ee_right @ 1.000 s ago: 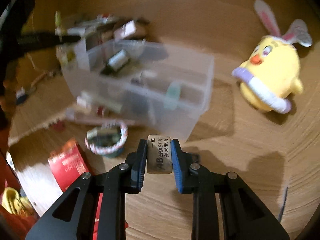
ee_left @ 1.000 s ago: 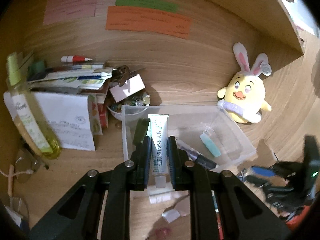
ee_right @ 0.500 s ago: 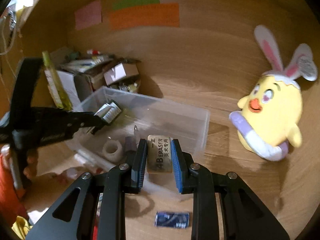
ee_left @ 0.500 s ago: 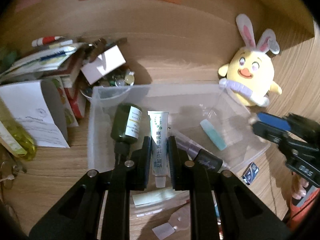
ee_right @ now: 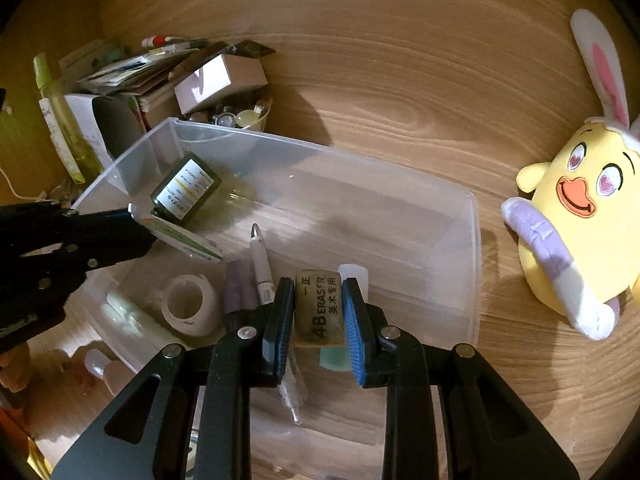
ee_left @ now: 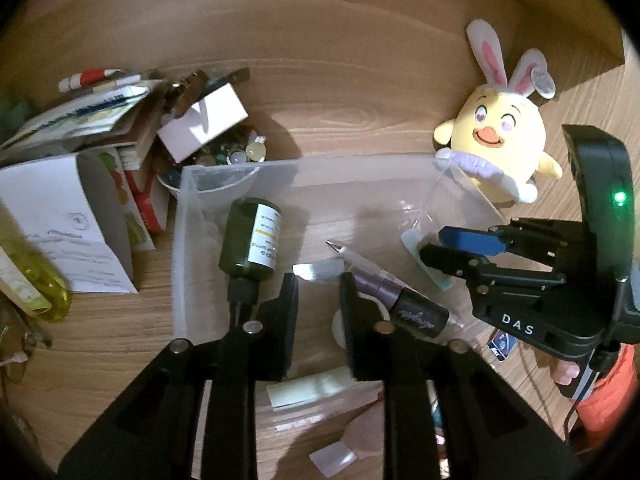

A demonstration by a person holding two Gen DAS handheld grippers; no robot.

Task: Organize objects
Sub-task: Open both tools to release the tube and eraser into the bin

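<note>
A clear plastic bin (ee_left: 184,216) (ee_right: 476,240) stands on the wooden desk. In it lie a dark green bottle (ee_left: 250,240) (ee_right: 184,190), a pen (ee_left: 384,284) (ee_right: 260,264), a tape roll (ee_right: 188,304) and a pale teal piece (ee_left: 430,268). My left gripper (ee_left: 318,284) hangs over the bin with its jaws parted; the white tube (ee_left: 318,271) (ee_right: 180,236) shows at its tips, tilted down into the bin. My right gripper (ee_right: 318,312) is shut on a grey 4B eraser (ee_right: 319,308) over the bin's right part. It also shows in the left wrist view (ee_left: 452,246).
A yellow bunny-eared plush (ee_left: 496,152) (ee_right: 576,216) sits right of the bin. A pile of papers, boxes and a bowl of small items (ee_left: 216,152) (ee_right: 228,116) stands behind the bin at left. A yellow-green bottle (ee_left: 36,280) lies far left. Small items lie in front of the bin.
My left gripper's jaws have parted and the white tube has slipped forward out of the grip into the bin. My right gripper has carried the eraser over the bin.
</note>
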